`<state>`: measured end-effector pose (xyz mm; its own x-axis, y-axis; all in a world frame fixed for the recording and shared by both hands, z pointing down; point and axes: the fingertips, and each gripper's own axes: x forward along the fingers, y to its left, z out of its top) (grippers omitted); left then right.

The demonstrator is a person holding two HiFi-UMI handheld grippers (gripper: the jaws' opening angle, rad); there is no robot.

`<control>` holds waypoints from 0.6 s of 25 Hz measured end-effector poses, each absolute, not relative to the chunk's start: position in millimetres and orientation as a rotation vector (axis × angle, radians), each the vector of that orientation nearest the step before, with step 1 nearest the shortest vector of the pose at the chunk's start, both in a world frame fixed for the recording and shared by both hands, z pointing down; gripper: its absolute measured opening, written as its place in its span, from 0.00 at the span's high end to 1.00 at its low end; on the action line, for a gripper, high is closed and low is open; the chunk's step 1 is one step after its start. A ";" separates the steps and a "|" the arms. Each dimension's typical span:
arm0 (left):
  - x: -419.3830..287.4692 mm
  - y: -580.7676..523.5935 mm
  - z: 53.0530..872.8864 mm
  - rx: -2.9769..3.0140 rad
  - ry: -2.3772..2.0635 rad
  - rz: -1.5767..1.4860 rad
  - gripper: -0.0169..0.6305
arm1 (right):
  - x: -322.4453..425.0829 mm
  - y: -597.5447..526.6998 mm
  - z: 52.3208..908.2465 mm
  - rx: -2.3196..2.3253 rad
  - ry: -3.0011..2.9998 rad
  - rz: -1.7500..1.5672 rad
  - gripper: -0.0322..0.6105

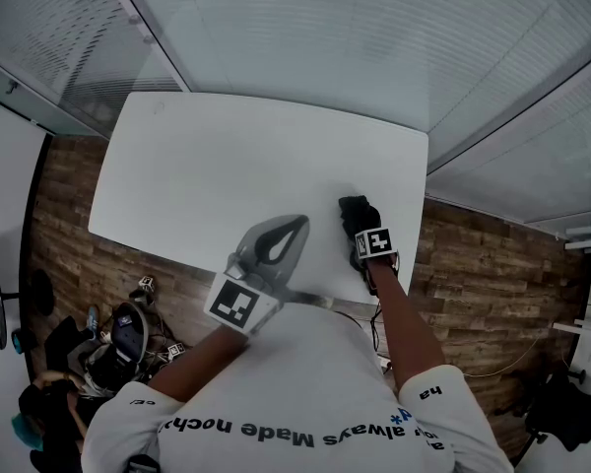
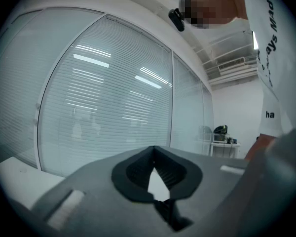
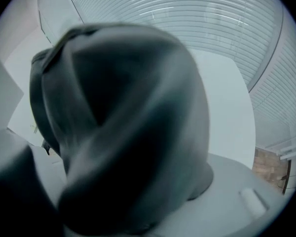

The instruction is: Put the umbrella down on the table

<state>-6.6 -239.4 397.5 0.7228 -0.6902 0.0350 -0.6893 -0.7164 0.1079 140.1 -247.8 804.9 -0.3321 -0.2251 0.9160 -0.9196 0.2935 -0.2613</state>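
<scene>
The folded umbrella (image 1: pixel 355 210) is a dark, compact bundle at the near right part of the white table (image 1: pixel 227 156), close to the edge nearest the person and well clear of the far corners. From above it lies over the tabletop, but the gripper covers the spot where it would touch the surface, so that contact cannot be made out. In the right gripper view the umbrella's dark grey fabric fills most of the picture, blurred and very near, with the white tabletop behind it. The right gripper (image 1: pixel 366 233) points steeply down at the table. Its jaws stand wide on either side of the umbrella, released about it rather than pinching it. Its marker cube (image 1: pixel 375 242) sits just behind, above the person's right forearm. The left gripper (image 1: pixel 301 223) is to the left of the umbrella, near it but apart, held level above the table's near edge. Its jaws are clenched tip to tip, leaving only a teardrop gap with nothing in it, and its own marker cube (image 1: pixel 238 304) faces up toward the head camera. The person's white T-shirt (image 1: pixel 305 402) fills the bottom of the head view. Around the table is a wood-plank floor (image 1: pixel 69 225), with a heap of dark gear (image 1: pixel 118 338) on it at the left. Beyond the table are glass walls with slatted blinds (image 1: pixel 325 37).
</scene>
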 end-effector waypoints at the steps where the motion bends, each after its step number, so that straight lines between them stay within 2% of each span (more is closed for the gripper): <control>1: -7.2 -239.6 397.4 2.809 -1.129 -0.012 0.97 | 139.7 -247.8 803.5 1.040 -1.754 1.080 0.51; 15: -2.7 -231.6 398.2 2.812 -1.101 -0.025 0.97 | 144.9 -235.2 728.7 1.114 -1.939 0.873 0.50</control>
<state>-2.7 -231.6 398.2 0.7352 -0.6773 0.0286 -0.6753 -0.7280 0.1188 144.9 -235.2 728.7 -0.3635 -0.4064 0.8383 -0.8969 0.3959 -0.1970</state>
